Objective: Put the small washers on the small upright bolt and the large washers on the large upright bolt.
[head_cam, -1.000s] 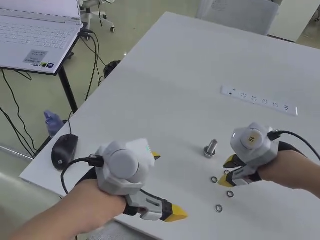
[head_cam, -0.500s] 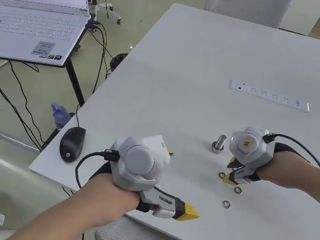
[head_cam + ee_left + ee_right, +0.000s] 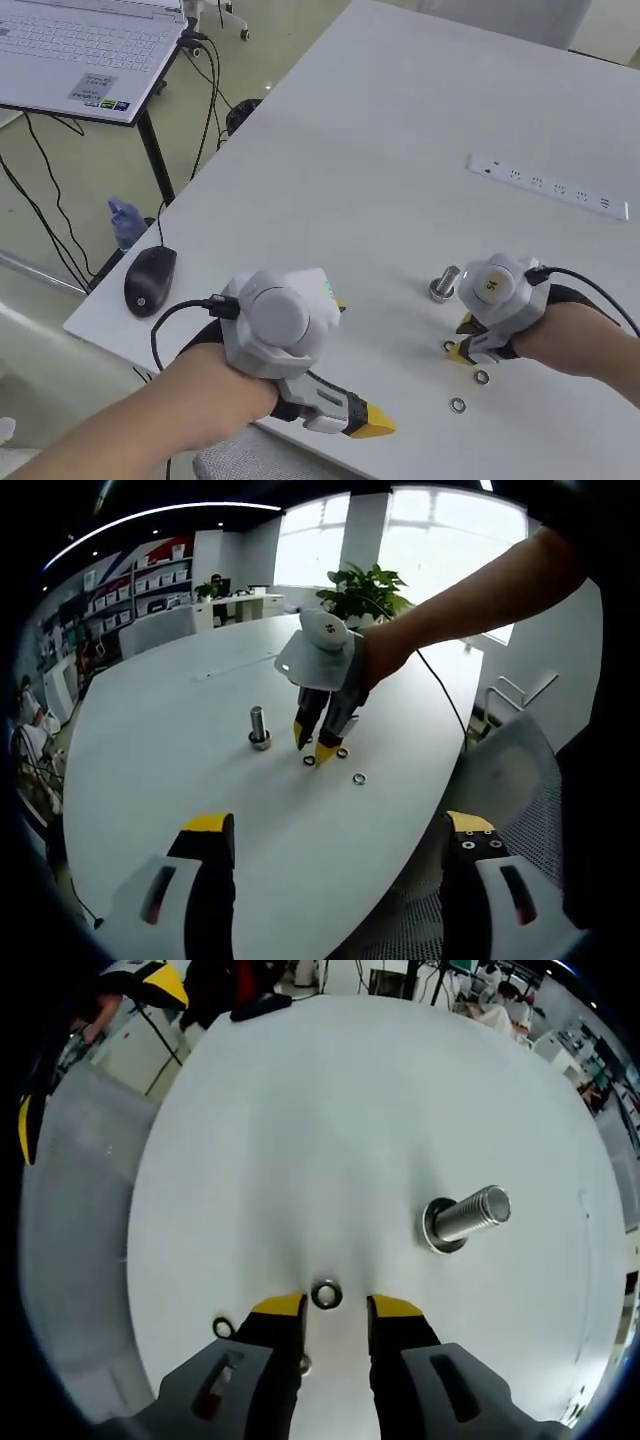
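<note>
The right gripper points down at the white table. Its yellow-tipped jaws are a little apart and pinch nothing. A washer lies flat on the table just ahead of the gap between the tips; whether a tip touches it cannot be told. A second washer lies just outside one jaw, partly covered by it. A third washer sits further back between the jaws and is mostly hidden.

A bolt stands upright on the table near this gripper, apart from the washers. Whether the ring at its foot is its own head or a washer is hard to make out, and so is whether it is the small or the large bolt.

The left gripper is held low by the table's near edge, well apart from the washers. Its jaws are spread wide, with nothing between them.

A round label on top of the right gripper bears marks too small to read.

Beyond the bolt lies a white power strip. A black mouse sits at the table's left corner. A laptop on a separate stand is cut off by the frame, and its stickers are unreadable. A blue bottle stands on the floor; its contents cannot be told.
</note>
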{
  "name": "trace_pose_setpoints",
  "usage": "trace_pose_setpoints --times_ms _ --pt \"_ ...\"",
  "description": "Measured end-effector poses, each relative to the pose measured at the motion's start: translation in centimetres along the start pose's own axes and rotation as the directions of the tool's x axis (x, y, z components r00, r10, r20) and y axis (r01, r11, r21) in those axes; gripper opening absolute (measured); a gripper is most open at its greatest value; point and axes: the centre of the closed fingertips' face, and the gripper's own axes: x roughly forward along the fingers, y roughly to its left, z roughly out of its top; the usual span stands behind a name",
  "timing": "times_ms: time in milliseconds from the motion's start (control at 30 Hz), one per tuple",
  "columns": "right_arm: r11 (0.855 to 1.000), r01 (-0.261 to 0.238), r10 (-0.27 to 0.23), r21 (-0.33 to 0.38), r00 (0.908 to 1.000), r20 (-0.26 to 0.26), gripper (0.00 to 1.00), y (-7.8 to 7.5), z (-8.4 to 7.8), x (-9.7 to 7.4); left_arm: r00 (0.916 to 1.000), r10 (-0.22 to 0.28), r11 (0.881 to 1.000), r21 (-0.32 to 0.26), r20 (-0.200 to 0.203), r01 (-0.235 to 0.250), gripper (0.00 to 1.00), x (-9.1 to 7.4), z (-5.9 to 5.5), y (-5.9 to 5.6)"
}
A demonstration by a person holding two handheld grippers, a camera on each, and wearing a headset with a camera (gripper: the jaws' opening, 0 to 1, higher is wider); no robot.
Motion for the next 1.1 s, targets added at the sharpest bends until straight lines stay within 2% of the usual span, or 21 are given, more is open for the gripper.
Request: trace_pose_setpoints --times_ms 267,700,933,1100 --pt "0.999 -0.007 0.006 -0.039 0.9999 -0.012 0.21 0.44 0.10 0.01 1.0000 -0.010 1.000 0.004 0.000 0.010 0.84 0.46 0.16 -0.28" --pt "0.997 -0.002 -0.004 -0.079 0.9971 -0.075 0.15 0.40 0.32 0.15 0.9999 -0.010 1.000 0.003 -0.007 0.010 0.82 0.65 -0.04 -0.17" --pt "0.997 0.001 -0.008 -0.071 0.9955 -0.095 0.14 0.30 0.22 0.14 0.9999 -0.011 1.000 0.000 -0.009 0.011 0.81 0.72 -0.19 -0.32" --pt "0.999 -0.005 0.001 -0.044 0.9965 -0.083 0.13 0.09 0.22 0.10 0.9999 -0.008 1.000 0.000 -0.006 0.008 0.81 0.50 -0.11 -0.36"
